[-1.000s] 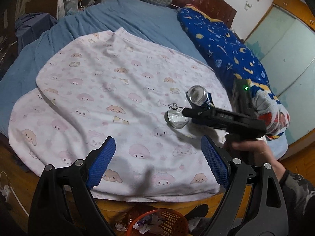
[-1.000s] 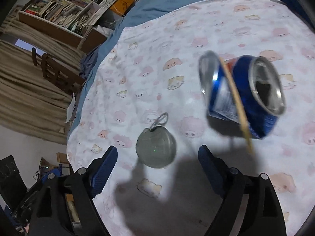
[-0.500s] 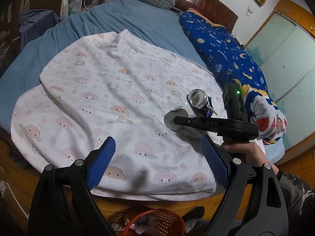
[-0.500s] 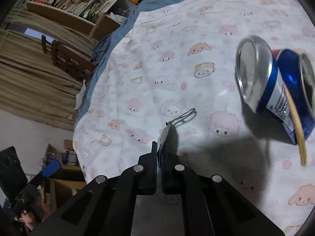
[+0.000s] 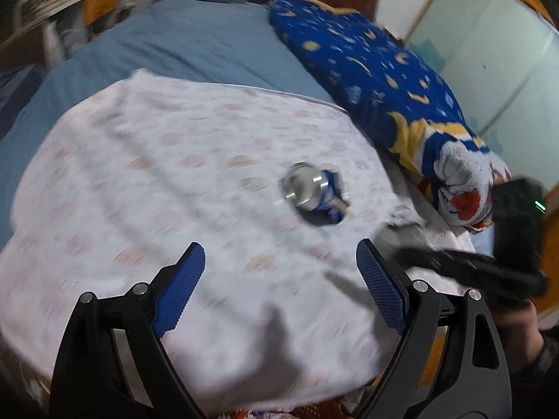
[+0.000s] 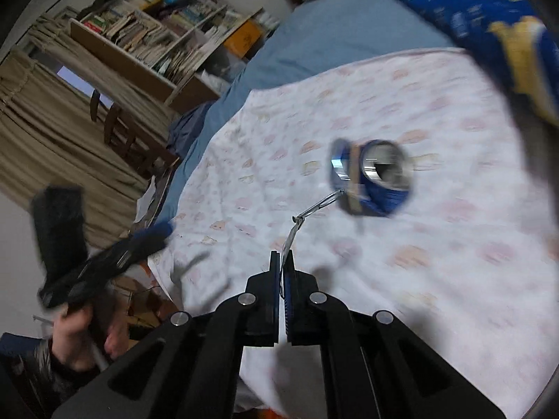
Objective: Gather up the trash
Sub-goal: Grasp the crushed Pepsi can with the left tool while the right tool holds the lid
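A crushed blue can (image 5: 314,197) lies on its side on the pink animal-print sheet (image 5: 157,174), with a thin wooden stick across it; it also shows in the right wrist view (image 6: 374,178). My right gripper (image 6: 283,262) is shut on a flat round metal lid (image 6: 289,241) with a wire ring (image 6: 319,204), held edge-on above the sheet. In the left wrist view the right gripper (image 5: 394,239) is at the right, off the sheet's corner, with the lid blurred. My left gripper (image 5: 281,289) is open and empty above the sheet's near edge.
A rolled blue star-print blanket (image 5: 401,104) lies along the bed's right side. A bookshelf (image 6: 157,42), curtains and a chair (image 6: 118,129) stand past the bed's far side. An orange basket rim (image 5: 314,412) shows below the bed edge.
My right gripper closed on the lid, lifted it off the sheet and carried it away from the can toward the bed's near corner. Both views are now motion-blurred.
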The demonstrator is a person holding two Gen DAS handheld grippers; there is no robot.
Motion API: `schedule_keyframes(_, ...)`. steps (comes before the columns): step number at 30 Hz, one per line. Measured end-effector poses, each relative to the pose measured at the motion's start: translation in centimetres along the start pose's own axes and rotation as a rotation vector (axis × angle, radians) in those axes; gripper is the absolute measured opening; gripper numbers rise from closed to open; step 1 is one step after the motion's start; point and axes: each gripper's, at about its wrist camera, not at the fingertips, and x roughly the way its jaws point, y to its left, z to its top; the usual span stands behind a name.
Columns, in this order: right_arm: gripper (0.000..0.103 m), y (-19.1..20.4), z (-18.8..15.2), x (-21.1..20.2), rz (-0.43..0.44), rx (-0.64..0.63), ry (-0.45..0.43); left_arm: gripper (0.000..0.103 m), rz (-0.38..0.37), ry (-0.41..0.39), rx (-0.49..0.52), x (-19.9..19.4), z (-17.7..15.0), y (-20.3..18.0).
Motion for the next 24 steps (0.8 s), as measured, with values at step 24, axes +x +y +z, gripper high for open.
schedule_keyframes(24, 0.004, -7.2, -5.7, -7.2, -0.019, 0.145, -0.137, 0.087, -0.015, 0.099, -0.333, 15.0, 3.6, -0.3)
